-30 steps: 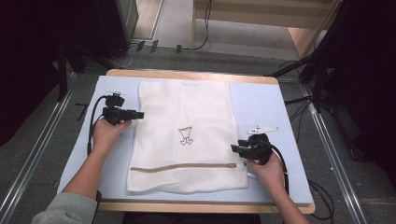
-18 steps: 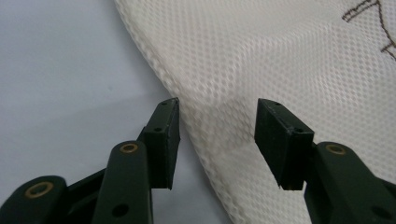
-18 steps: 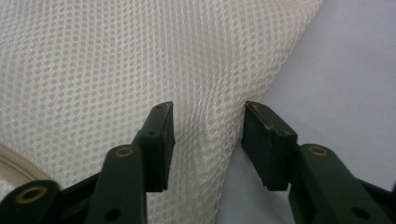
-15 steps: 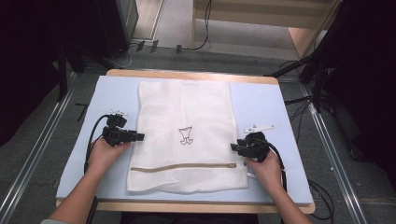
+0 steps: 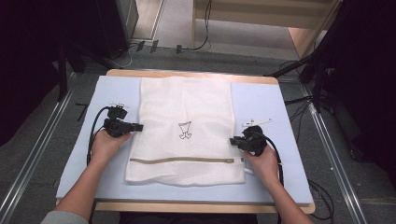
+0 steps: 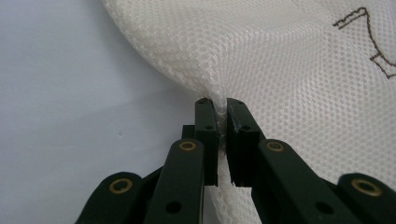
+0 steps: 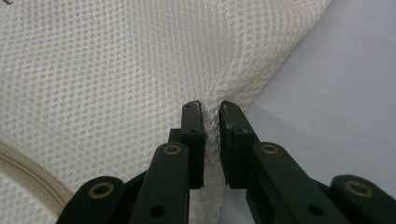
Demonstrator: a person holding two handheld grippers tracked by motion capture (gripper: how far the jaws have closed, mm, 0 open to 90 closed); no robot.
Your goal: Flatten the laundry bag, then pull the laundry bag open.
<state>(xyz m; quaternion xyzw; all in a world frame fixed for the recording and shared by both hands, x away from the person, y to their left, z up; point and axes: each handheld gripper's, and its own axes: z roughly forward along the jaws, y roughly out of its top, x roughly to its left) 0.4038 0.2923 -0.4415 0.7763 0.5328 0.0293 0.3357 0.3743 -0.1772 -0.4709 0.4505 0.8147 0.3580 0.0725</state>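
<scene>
Mesh bag (image 5: 187, 107) edges pinched, both tools

Count, referenced to the mesh bag (image 5: 184, 128):

- Mesh bags: 1, white, flat on the mat.
- Zippers: 1, tan (image 5: 182, 160), across the bag near its front edge.
- Printed motifs: 1, dark outline (image 5: 185, 130) at the bag's middle.
- Grippers: 2. left gripper (image 5: 138, 126) at the bag's left edge, right gripper (image 5: 233, 140) at its right edge.
- Hands: 2, one behind each gripper: left hand (image 5: 106, 143), right hand (image 5: 264, 160).
- Blue mats: 1 (image 5: 280, 107), under the bag.
- Tables: 1, wooden (image 5: 187, 73), rim showing beyond the bag's far edge.
- Small white tags on the mat: 2. One (image 5: 258, 122) right of the bag, one (image 5: 116, 104) left of it.
</scene>
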